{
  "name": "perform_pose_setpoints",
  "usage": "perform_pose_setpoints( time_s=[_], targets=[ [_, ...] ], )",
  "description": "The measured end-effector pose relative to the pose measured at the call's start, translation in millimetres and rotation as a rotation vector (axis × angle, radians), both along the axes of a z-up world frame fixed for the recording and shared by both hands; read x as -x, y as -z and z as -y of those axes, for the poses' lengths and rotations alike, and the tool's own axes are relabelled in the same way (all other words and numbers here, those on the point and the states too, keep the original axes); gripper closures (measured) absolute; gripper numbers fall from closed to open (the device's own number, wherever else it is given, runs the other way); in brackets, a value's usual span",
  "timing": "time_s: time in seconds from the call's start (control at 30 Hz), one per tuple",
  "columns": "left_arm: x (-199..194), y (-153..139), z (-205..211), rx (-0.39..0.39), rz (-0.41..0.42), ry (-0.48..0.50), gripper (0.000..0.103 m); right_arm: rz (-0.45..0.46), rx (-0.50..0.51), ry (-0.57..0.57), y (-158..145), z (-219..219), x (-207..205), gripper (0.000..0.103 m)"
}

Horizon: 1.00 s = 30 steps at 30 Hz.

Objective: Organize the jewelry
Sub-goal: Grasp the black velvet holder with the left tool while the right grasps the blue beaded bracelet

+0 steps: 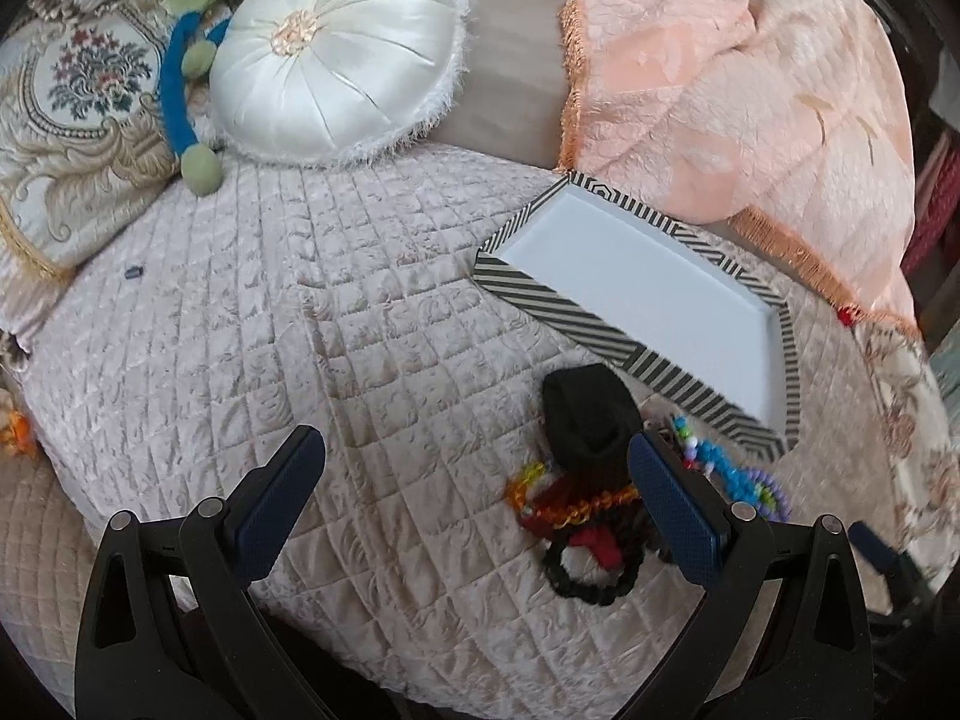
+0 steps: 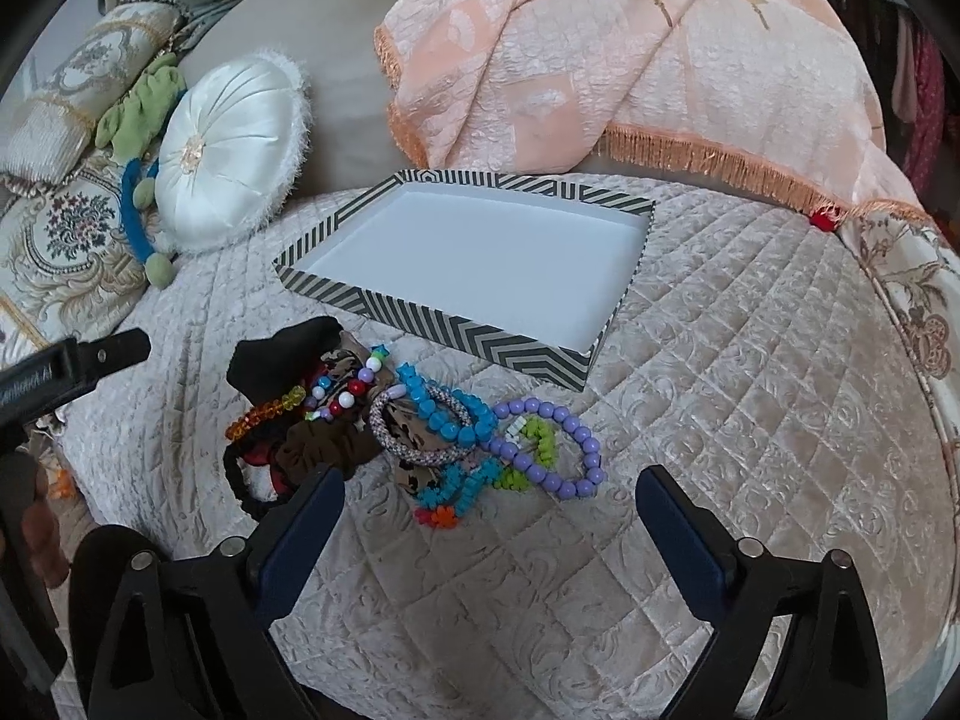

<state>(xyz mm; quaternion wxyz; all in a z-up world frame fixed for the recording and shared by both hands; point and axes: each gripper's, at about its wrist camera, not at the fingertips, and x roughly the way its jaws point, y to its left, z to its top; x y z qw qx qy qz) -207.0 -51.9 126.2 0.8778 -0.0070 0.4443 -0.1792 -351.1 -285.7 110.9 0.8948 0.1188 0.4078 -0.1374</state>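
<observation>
Right wrist, bracelets (image 2: 480,438) beyond open fingers (image 2: 312,516)

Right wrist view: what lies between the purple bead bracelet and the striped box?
Only bare quilted bedspread separates the purple bead bracelet from the striped box; the right wrist view shows it.

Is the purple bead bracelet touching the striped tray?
Apart. In the right wrist view the purple bracelet lies on the quilt, with bare quilt showing between it and the tray's near wall.

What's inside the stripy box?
Nothing yet. The stripy box shows only its bare white bottom. Its near wall hides a thin strip of that floor. The bracelets lie outside, on the quilt.
</observation>
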Motion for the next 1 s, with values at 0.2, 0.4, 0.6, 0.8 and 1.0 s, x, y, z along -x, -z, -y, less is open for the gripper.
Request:
perform_pose_setpoints(
  time_s=[0.2,0.4,0.6,0.8,1.0],
  targets=[
    [-6,4,25,0.008,-0.065,0.073,0.001,-0.004,-0.022,-0.053,0,1,-13,0.017],
    [-11,19,59,-0.042,-0.081,0.136,0.001,-0.013,-0.033,-0.145,7,0,-32,0.037],
    [-26,43,77,-0.062,-0.137,0.162,0.006,-0.055,-0.091,-0.215,24,8,-56,0.053],
    [-33,58,87,-0.074,-0.174,0.179,0.017,-0.075,-0.121,-0.271,34,7,-71,0.06],
    [-41,68,92,-0.054,-0.227,0.201,0.05,-0.094,-0.16,-0.288,48,12,-82,0.08]
  ],
)
